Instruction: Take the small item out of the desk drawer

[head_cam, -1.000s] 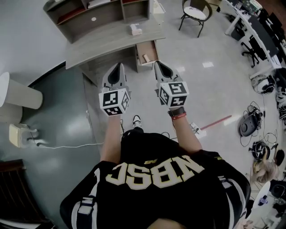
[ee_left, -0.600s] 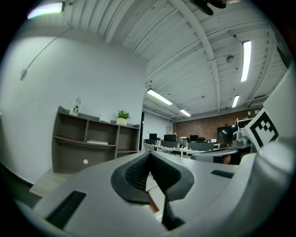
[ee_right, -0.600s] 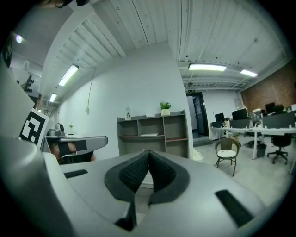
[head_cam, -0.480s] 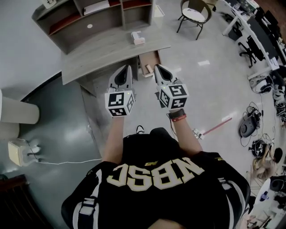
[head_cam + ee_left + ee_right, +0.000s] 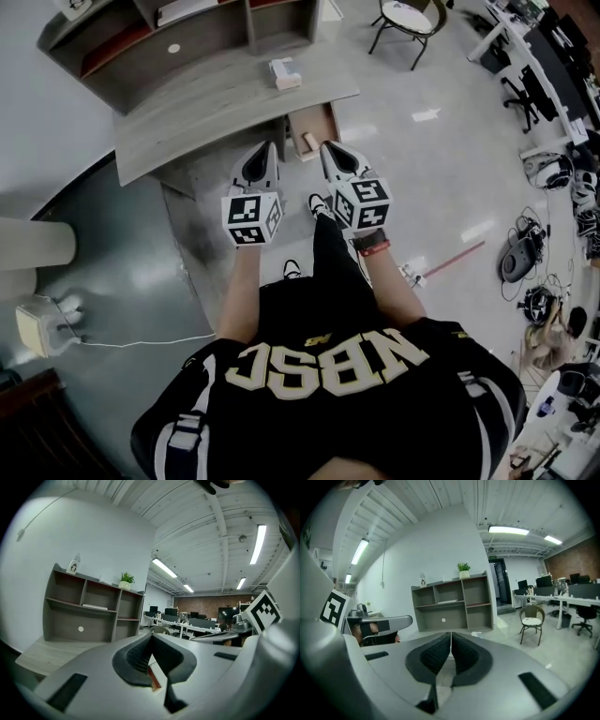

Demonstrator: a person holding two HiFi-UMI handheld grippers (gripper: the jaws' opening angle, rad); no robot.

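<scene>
A grey desk stands ahead with its wooden drawer pulled open under the right end. A small pale item lies inside the drawer. In the head view my left gripper is held in the air just left of the drawer, its jaws together and empty. My right gripper hovers at the drawer's front edge, just right of the item. Its jaws are starting to open from a near-touching line, with nothing between them. In the left gripper view, the wooden drawer edge shows under the left gripper's tips.
A white box sits on the desk top. A shelf unit stands at the desk's back. A chair stands to the right, office desks and cables further right. A white device with a cord lies on the floor at left.
The person has stepped forward, so both grippers have drawn closer to the open drawer. The right gripper's tips now reach its front edge.
</scene>
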